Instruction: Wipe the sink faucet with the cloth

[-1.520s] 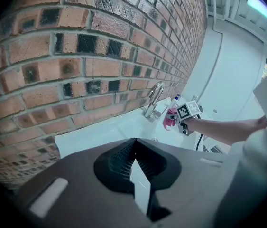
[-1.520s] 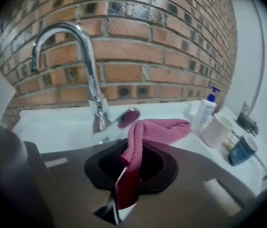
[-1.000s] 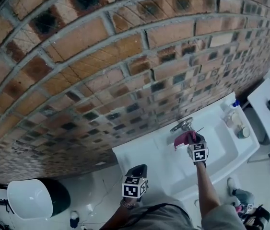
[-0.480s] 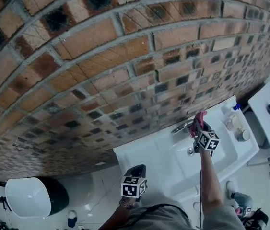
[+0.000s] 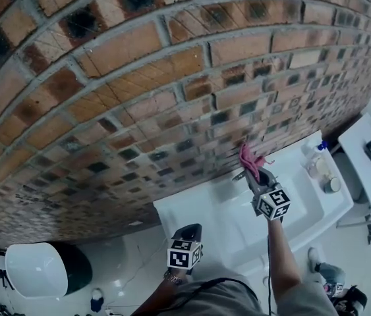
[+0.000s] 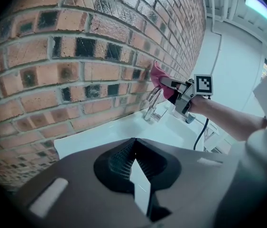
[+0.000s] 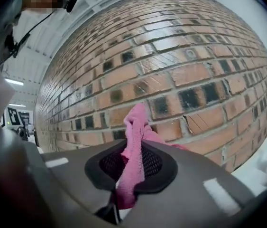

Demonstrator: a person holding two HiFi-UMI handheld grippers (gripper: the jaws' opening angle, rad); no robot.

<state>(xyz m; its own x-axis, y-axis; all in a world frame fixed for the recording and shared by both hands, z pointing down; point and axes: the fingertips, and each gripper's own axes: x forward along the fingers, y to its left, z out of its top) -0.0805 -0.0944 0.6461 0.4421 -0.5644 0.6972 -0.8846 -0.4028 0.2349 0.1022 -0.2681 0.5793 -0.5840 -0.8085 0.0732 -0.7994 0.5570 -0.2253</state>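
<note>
Here the brick wall (image 5: 139, 78) fills most of the head view, and the white sink (image 5: 192, 209) sits against its foot. The chrome faucet (image 6: 151, 106) stands at the back edge of the sink, its neck rising upright close to the bricks and then curving out over the basin. The pink cloth (image 5: 249, 158) is bunched and soft, and one crumpled end pokes up against the wall. In the left gripper view it sits just above the top of the faucet and appears clear of it. The right gripper (image 5: 254, 173) has its jaws pinched tight on the cloth, which runs lengthwise between them in the right gripper view. The faucet thus lies below and slightly ahead of that gripper, so the next wipe probably calls for a downward stroke along the neck. The left gripper (image 5: 186, 232) hangs low near the person's body, well apart from the faucet, with its jaws pressed together on nothing.
</note>
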